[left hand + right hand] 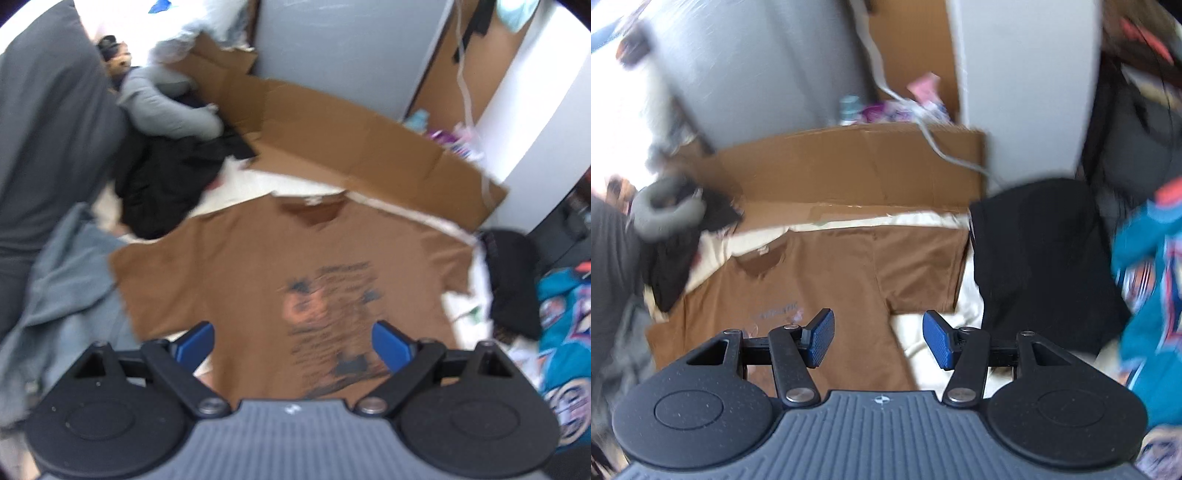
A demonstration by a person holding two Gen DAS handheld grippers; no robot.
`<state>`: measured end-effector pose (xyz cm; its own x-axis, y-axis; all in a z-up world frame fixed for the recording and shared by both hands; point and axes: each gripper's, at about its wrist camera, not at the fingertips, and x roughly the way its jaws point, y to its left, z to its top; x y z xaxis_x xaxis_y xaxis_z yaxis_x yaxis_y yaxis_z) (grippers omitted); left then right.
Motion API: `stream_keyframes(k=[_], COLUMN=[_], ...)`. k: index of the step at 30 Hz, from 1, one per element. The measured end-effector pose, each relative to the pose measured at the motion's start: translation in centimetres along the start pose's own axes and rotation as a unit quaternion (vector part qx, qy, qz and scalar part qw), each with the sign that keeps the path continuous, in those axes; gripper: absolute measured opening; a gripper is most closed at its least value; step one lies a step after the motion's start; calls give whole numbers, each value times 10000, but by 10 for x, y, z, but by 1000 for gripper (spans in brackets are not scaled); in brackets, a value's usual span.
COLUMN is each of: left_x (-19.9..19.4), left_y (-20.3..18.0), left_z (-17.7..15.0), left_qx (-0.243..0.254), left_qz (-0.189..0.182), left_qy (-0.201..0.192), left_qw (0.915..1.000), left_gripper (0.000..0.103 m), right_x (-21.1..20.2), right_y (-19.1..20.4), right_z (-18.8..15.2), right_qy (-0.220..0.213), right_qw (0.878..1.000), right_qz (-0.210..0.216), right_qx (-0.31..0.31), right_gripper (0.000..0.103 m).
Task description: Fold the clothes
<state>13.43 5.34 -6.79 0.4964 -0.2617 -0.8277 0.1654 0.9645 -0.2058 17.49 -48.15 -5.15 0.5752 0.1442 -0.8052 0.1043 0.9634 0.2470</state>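
Jaws of both grippers gape empty above the flat brown T-shirt point(258, 266).

- Left wrist cam: angled steeply down, close above brown T-shirt point(258, 266).
- Right wrist cam: same tilt, over its right sleeve.
- Shared: shirt, cardboard point(332, 136).

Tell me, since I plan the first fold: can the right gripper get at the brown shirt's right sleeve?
Probably yes. The right gripper hovers open above the brown shirt, whose sleeve lies flat just ahead with nothing on it; the black garment lies beside it.
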Motion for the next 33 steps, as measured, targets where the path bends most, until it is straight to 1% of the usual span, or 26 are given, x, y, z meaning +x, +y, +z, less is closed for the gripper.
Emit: stream_keyframes(k=[1, 5, 9, 12, 14, 18, 19, 21, 23, 25, 27, 29, 31, 33], left_x=[5, 32, 63, 90, 107, 146, 156, 175, 193, 208, 225, 245, 263, 280], left_y=[-5, -25, -46, -63, -72, -88, -93, -102, -111, -121, -132, -144, -157, -172], left_z=[3, 16, 25, 33, 39, 51, 53, 55, 56, 54, 50, 46, 44, 42], left_qx=[28, 102, 263, 507, 550, 551, 565, 545, 524, 527, 561, 575, 579, 620], left_qz=[-14, -61, -97, -202, -267, -305, -299, -312, -333, -405, -574, -738, -864, -1093], left_qy=[-9, 16, 171, 262, 284, 348, 366, 400, 427, 388, 350, 456, 542, 567], left_qw=[10000, 9999, 9995, 9982, 9977, 9974, 9973, 9972, 9972, 9970, 9962, 9946, 9931, 9905], left_gripper=[94, 94, 93, 91, 89, 87, 86, 81, 74, 73, 72, 64, 58, 56], right_x=[8, 22, 40, 60, 73, 95, 98, 106, 118, 133, 152, 168, 178, 188], right_y=[-3, 3, -4, -16, -22, -26, -28, -31, -33, -35, -41, -47, -50, -54], right_z=[-1, 0, 1, 0, 0, 10, 10, 11, 6, -1, -9, -18, -27, -36], right_qy=[141, 37, -53, -2, 8, 11, -4, -33, -55, -121, -197, -314, -562, -773], right_qw=[9998, 9996, 9998, 9999, 9998, 9989, 9988, 9985, 9982, 9980, 9981, 9979, 9964, 9943], right_qz=[-103, -77, 84, 148, 179, 302, 358, 466, 513, 493, 541, 555, 594, 683], right_qx=[24, -283, -198, -86, -52, -361, -335, -288, -318, -373, -228, -101, -202, -278], right_gripper=[60, 60, 60, 60, 60, 60, 60, 60, 60, 60, 60, 59, 59, 59])
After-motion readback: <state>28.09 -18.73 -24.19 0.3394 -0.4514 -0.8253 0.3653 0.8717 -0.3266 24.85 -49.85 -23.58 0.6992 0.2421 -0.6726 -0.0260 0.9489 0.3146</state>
